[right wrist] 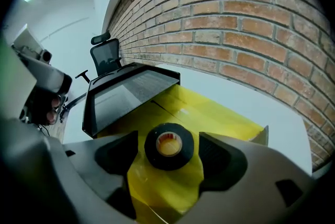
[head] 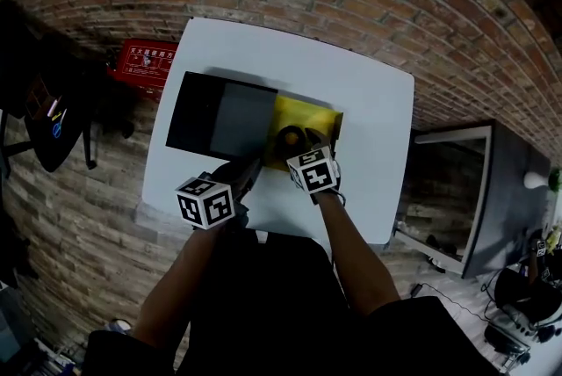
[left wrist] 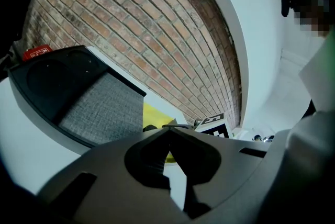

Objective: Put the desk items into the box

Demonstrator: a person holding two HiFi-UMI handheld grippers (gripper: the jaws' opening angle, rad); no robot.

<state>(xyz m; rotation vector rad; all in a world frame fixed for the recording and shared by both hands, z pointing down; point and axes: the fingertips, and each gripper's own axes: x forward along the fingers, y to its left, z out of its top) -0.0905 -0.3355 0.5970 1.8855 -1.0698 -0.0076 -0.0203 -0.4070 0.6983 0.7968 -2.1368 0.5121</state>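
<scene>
Right claw (right wrist: 168, 140) first: its jaws stand apart on either side of a black tape roll (right wrist: 168, 163), a sliver of gap showing on each side, so it frames the roll without squeezing it. The roll lies flat, hole up, on the floor of a shallow yellow box (right wrist: 214, 113), towards that box's near end, and one raised corner of the box pokes up at the far right. Over to the left claw (left wrist: 168, 132): tips together, nothing between them, just a slice of yellow and white showing beyond. From the head view it sits near the front edge of the white worktop (head: 360, 75), close to the near corner of a black case (head: 195, 112) that lies open with a grey fabric lining on its right half. That case lies hard against the left side of the yellow box, and I can't tell whether its edge overlaps the box. The two claws are close together, side by side; the right one's marker cube (left wrist: 213, 122) peeks into the left gripper view. Further out, both of the person's forearms reach in from the bottom of the head view, a brick wall (right wrist: 251, 24) runs behind the worktop, a red crate (head: 145, 62) sits off its left side, and a black office chair (right wrist: 107, 58) stands beyond the case
</scene>
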